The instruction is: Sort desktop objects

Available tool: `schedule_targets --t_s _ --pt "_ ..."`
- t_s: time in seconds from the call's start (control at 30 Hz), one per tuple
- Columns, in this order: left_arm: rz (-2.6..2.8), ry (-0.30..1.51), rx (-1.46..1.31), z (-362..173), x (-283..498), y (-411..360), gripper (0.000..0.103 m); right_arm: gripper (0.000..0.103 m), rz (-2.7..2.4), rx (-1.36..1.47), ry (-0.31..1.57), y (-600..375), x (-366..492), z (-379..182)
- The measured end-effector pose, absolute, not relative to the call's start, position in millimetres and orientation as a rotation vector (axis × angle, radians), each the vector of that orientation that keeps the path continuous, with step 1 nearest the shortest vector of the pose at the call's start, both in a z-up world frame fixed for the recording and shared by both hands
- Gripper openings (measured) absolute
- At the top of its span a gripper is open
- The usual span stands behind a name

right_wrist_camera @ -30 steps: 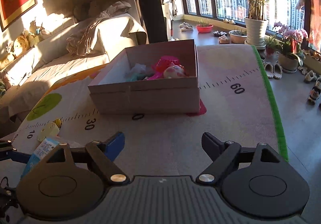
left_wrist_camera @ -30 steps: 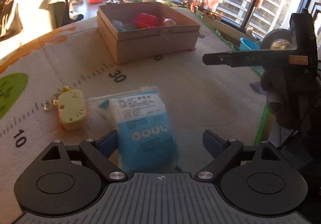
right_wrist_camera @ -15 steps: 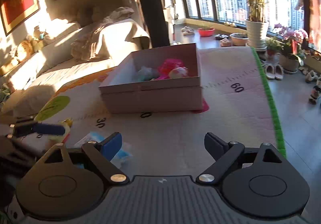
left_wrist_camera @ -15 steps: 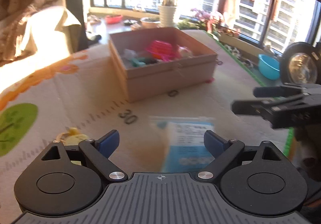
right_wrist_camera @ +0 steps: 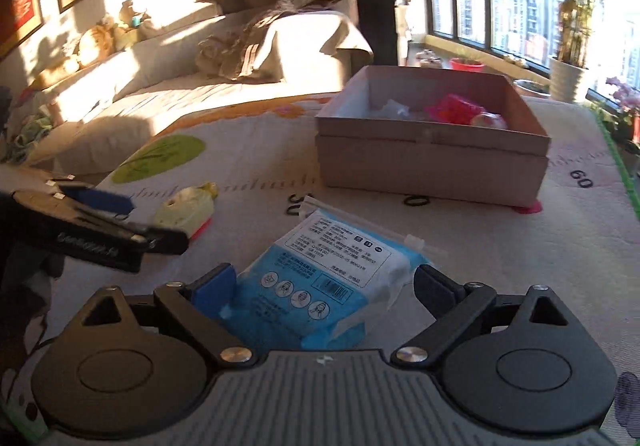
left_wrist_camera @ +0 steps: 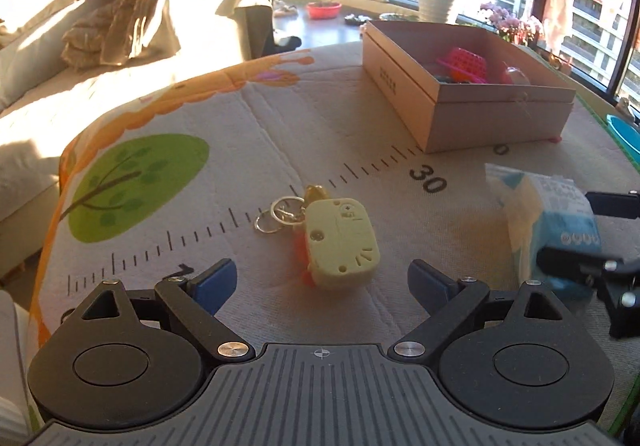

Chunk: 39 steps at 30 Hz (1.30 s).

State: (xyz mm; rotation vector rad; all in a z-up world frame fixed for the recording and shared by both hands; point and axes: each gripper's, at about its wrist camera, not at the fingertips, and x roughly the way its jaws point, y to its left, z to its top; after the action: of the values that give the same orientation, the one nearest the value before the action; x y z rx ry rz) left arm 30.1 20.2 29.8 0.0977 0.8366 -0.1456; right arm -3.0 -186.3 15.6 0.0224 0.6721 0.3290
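Two things are left to sort on the desk point(left_wrist_camera: 280, 118), which is covered by a play mat printed with a ruler scale, and each hand is lined up on one of them. The left gripper point(left_wrist_camera: 322, 280) hovers with its jaws wide over the pale yellow keychain toy point(left_wrist_camera: 340, 242), which lies flat by the scale marks with its metal rings point(left_wrist_camera: 280, 214) to its left; the blue pads touch nothing. The right gripper point(right_wrist_camera: 324, 282) has just been opening its jaws, and they now stand wide on either side of the blue packet of face masks point(right_wrist_camera: 320, 286), which lies between them without being pressed. The open cardboard box point(right_wrist_camera: 432, 162) stands further back on the desk, already holding a pink basket point(right_wrist_camera: 454, 108) and other small items. This looks like the approach before a grasp. Next, each gripper probably needs to drop lower, close on its object, then carry it to the box; the slippery packet may buckle when squeezed.
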Motion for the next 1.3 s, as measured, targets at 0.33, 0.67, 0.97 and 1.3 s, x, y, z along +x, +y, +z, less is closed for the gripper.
schedule_targets --t_s 0.33,0.67,0.97,1.3 --pt "-0.153 0.82 0.114 16.1 48.2 -9.8 0.068 0.097 0.121 0.173 0.672 -257.4 10.6 5.3" --pt "-0.282 0.751 0.194 28.8 26.4 -24.3 0.051 0.102 0.101 0.133 0.687 -247.7 15.4 -7.3" --pt "-0.477 0.757 0.312 18.7 -17.8 -63.6 0.062 0.103 0.109 0.143 0.688 -248.4 15.4 -6.6" --pt "-0.334 0.727 0.386 15.5 -10.6 -46.1 0.079 0.103 0.106 0.137 0.69 -246.7 15.1 -7.2"
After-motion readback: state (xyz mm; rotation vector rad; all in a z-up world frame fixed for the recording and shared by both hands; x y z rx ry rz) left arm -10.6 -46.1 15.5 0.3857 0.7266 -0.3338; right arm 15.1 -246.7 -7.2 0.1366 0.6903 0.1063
